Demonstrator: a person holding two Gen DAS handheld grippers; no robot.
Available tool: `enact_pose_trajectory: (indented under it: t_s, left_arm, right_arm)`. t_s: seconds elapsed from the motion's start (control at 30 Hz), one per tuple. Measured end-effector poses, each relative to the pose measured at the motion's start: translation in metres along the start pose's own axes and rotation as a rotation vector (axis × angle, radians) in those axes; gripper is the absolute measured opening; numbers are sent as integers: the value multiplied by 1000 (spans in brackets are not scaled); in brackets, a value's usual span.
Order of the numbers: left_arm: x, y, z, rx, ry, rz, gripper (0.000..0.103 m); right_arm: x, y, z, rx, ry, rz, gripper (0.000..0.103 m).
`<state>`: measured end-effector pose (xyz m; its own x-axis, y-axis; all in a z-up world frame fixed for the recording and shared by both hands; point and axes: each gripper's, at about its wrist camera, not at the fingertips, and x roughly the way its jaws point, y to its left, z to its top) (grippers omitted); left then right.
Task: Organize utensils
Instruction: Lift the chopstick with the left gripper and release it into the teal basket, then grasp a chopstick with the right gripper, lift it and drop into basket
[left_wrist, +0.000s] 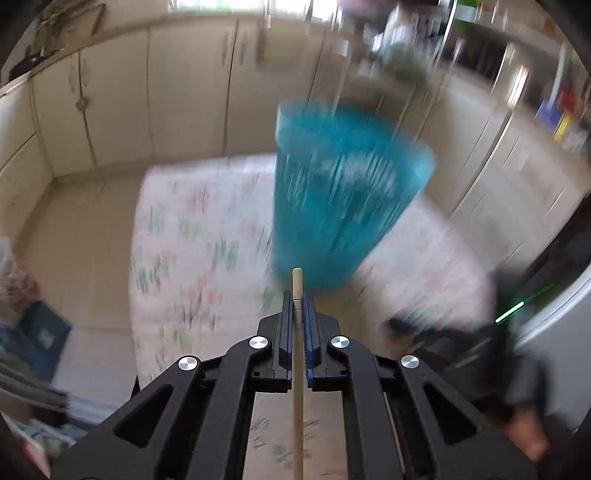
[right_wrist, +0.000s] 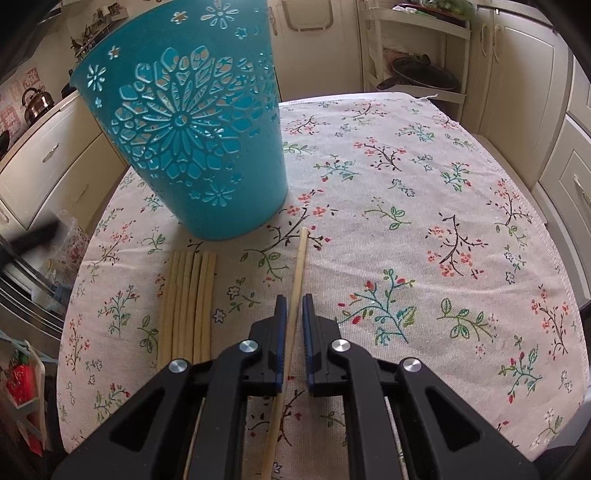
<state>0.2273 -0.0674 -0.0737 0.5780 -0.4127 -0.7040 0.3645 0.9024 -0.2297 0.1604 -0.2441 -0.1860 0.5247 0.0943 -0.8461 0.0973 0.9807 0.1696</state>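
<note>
In the left wrist view my left gripper (left_wrist: 297, 295) is shut on a single wooden chopstick (left_wrist: 297, 424), whose tip pokes out past the pads. It is lifted above the cloth, and the blurred blue cut-out basket (left_wrist: 343, 199) stands just beyond it. In the right wrist view my right gripper (right_wrist: 294, 299) is closed on another chopstick (right_wrist: 300, 258), which slants forward with its tip near the basket's (right_wrist: 188, 122) base. Several more chopsticks (right_wrist: 188, 302) lie side by side on the cloth, left of the right gripper.
A floral tablecloth (right_wrist: 424, 221) covers the table, bare to the right of the basket. Cream cabinets (right_wrist: 517, 92) surround it, and a corner shelf holding a dark pan (right_wrist: 421, 75) stands behind. A dark blurred shape (left_wrist: 461, 332) sits at the right of the left wrist view.
</note>
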Motion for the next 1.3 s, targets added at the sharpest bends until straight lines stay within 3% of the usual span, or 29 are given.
enact_pose_trajectory:
  t_s: [0.13,0.27,0.37,0.53,0.8,0.93,1.0,1.03,1.07,1.23,1.3]
  left_arm:
    - [-55,-8,56,-31,-224,-99,5]
    - [-66,-28,103,-50,-426,-121,5]
    - [-53,-39,122,-73,-546,-66,5]
    - [-14,-40,141,-107,-633,36,5]
    - [35,-39,134,-47,-584,134,5]
    - [50,-39,121,18,-487,148,9]
    - [52,-37,113,36,-440,154,27]
    - [50,-35,110,35,-432,160,46]
    - [44,-31,104,28,-434,174,59]
    - [6,-5,73,-42,-448,206,83]
    - [-4,9,55,-86,-439,214,87]
  right_arm:
    - [1,-1,1,4,-1,0,9]
    - [1,-4,2,10,-4,8,9]
    - [1,-5,2,20,-8,16,9]
    - [3,-7,4,34,-8,29,9]
    - [3,-8,5,42,-5,37,9]
    - [3,-8,6,36,-2,38,9]
    - [3,-6,5,25,-1,33,10]
    - [3,-4,5,10,-1,25,10]
    - [3,-1,4,-6,-2,14,10]
    - [3,14,-1,-112,-25,-60,7]
    - [2,10,-1,-92,-22,-44,6]
